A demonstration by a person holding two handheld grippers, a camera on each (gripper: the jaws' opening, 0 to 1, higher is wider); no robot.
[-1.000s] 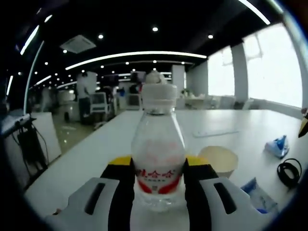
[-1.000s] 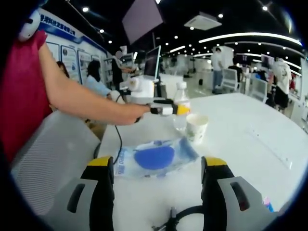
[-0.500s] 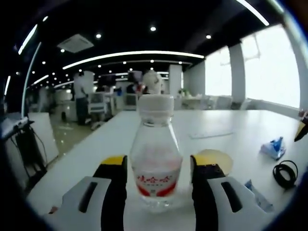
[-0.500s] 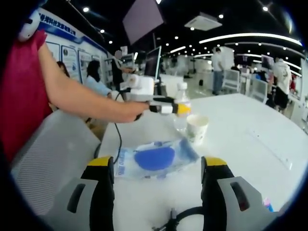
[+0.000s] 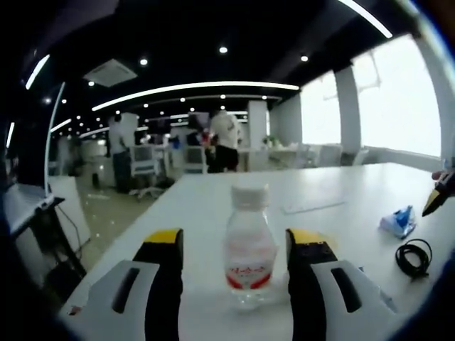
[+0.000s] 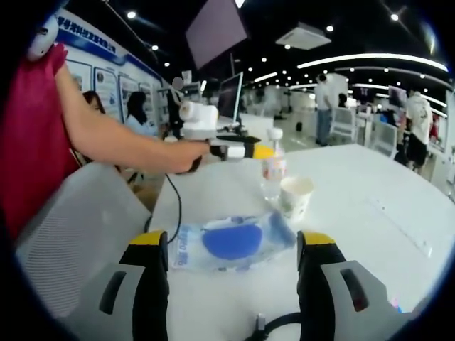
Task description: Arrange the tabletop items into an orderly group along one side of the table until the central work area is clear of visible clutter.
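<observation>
Since 1.0 s ago the left gripper (image 5: 227,284) has released the water bottle (image 5: 249,250) and drawn back; its jaws are now spread wide, the bottle standing upright on the white table (image 5: 341,188) between and beyond them, untouched. From the right gripper view the bottle (image 6: 273,170) stands just beside the paper cup (image 6: 295,197), near the table's far-left side, with the left gripper (image 6: 242,149) held just off its cap. Right gripper (image 6: 231,284): jaws spread, grasping nothing; a blue plastic pouch (image 6: 231,241) lies flat ahead of them. Black cable coil (image 5: 411,256) and small blue packet (image 5: 398,220) lie well apart from the bottle.
</observation>
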